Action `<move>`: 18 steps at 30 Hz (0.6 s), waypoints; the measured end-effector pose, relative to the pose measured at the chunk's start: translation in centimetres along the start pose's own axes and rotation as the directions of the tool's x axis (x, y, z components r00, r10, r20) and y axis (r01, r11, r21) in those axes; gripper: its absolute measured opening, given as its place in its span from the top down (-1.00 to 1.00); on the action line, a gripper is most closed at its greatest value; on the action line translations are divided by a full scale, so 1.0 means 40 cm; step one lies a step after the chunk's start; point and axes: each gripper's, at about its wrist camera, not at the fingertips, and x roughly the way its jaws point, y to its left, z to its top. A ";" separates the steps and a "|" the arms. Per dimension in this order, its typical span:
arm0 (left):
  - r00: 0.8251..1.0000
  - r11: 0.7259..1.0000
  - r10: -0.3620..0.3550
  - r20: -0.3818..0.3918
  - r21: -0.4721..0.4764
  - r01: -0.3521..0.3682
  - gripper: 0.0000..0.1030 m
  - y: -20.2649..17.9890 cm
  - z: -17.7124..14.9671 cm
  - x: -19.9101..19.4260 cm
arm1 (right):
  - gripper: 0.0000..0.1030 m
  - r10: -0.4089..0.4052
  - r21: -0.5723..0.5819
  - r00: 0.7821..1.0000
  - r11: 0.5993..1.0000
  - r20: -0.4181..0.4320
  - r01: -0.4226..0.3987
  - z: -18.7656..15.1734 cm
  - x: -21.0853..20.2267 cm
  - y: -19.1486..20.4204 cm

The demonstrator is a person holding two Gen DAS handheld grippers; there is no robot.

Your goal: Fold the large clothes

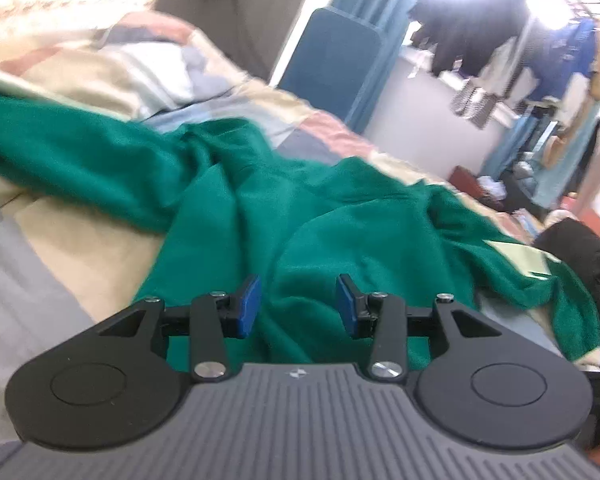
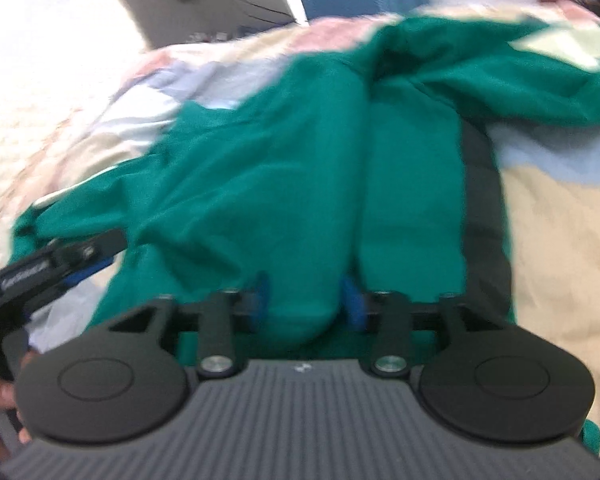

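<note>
A large green garment (image 1: 300,208) lies rumpled across a bed, with a pale patch (image 1: 520,256) near its right edge. My left gripper (image 1: 298,306) hovers just above the cloth, jaws open, blue pads apart with nothing between them. In the right wrist view the same green garment (image 2: 300,160) fills the middle. My right gripper (image 2: 305,300) has a thick fold of the green cloth bulging between its blue pads; the view is blurred. The left gripper (image 2: 60,264) shows at the left edge of that view, over the garment's edge.
The bed has a patchwork cover (image 1: 52,264) in beige, grey, pink and blue. A black item (image 1: 588,264) lies at the bed's right side. A blue chair (image 1: 332,68) and hanging clothes (image 1: 540,64) stand beyond the bed.
</note>
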 end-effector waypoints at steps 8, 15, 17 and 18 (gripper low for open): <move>0.998 0.998 -0.050 -0.033 0.036 0.051 0.09 -0.031 -0.025 0.009 | 0.00 0.026 -0.170 0.993 0.985 0.117 -0.005 -0.004 -0.038 0.076; 0.990 0.997 -0.029 -0.135 0.061 0.037 0.10 -0.028 -0.052 0.082 | 0.03 0.026 -0.133 1.000 0.991 0.017 -0.023 -0.003 0.021 0.067; 0.988 0.996 -0.010 -0.152 0.084 0.023 0.10 -0.034 -0.061 0.096 | 0.04 0.020 -0.112 0.999 0.993 -0.026 -0.023 -0.005 0.047 0.057; 0.988 0.995 -0.002 -0.154 0.097 0.017 0.10 -0.038 -0.065 0.101 | 0.06 0.015 -0.102 0.998 0.995 -0.056 -0.021 -0.010 0.061 0.052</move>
